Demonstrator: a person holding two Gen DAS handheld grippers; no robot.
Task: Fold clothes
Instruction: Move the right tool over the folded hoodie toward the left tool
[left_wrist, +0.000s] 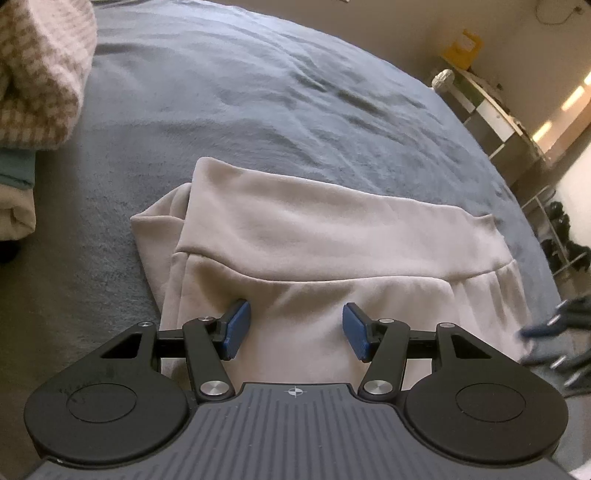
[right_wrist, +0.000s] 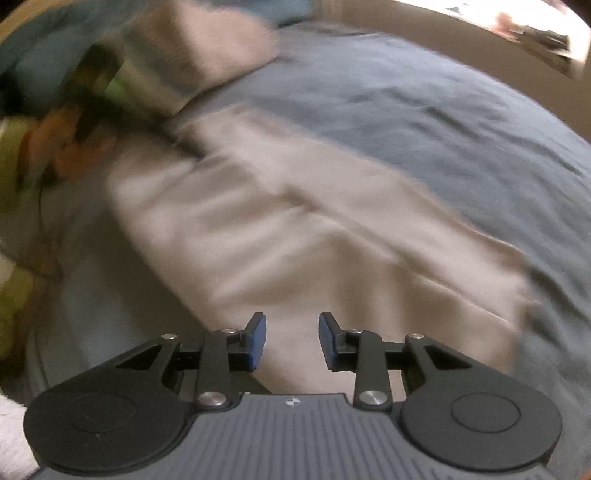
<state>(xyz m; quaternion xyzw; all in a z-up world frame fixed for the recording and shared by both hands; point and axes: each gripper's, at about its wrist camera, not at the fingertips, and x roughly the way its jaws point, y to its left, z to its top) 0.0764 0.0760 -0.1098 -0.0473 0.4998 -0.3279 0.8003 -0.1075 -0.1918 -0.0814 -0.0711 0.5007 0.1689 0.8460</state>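
Left gripper (left_wrist: 293, 334), jaws parted and empty, over near part of beige garment (left_wrist: 314, 236) on grey-blue bedspread (left_wrist: 258, 92), waistband running left-right just beyond; right gripper (right_wrist: 292, 341), likewise released, nearby at right.

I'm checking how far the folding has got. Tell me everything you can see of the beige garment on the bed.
The beige garment looks like soft, fleecy knit, plain and unprinted. It lies flat on the grey-blue bedspread, apparently folded over itself, with a wide ribbed band running across it and gathers below the band's seam at the right. A rounded fold sticks out at its left. The left hand-held gripper is over it with jaws open, holding nothing; the right view is too blurred to add detail.
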